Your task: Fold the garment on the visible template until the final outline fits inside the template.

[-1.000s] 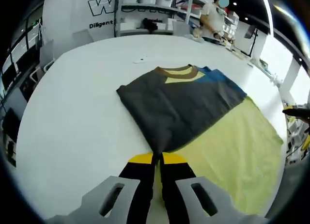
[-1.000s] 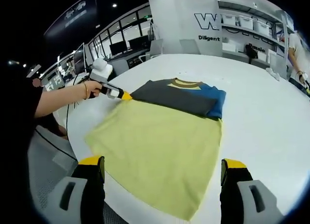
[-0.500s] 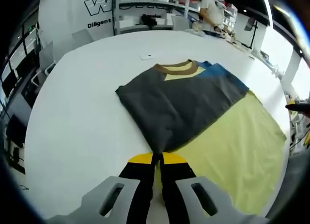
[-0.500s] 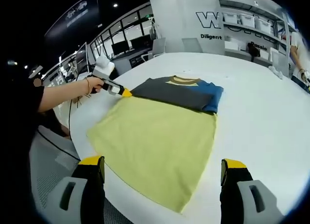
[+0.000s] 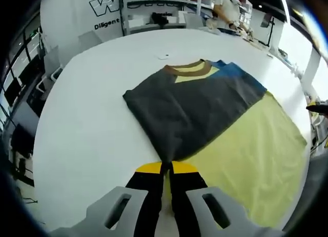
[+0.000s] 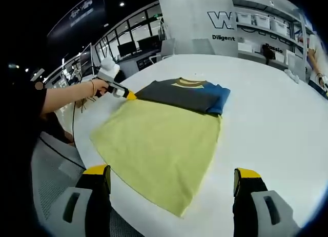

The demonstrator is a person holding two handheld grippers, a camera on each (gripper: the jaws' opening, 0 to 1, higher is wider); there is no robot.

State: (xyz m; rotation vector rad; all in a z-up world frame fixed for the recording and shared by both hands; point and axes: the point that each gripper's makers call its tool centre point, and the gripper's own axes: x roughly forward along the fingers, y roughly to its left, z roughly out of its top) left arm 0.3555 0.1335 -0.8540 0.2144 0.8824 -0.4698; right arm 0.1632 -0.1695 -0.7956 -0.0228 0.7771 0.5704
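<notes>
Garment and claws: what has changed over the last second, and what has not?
Little has changed. The left claw stays shut on the corner of the folded garment, and the right claw stays open and empty. The garment keeps the same fold on the yellow template. In the right gripper view the cloth sits slightly further off, which reads as camera movement.

Left tool (image 5: pixel 165 168) jaws pinched together; right tool (image 6: pixel 171 183) jaws spread wide.
</notes>
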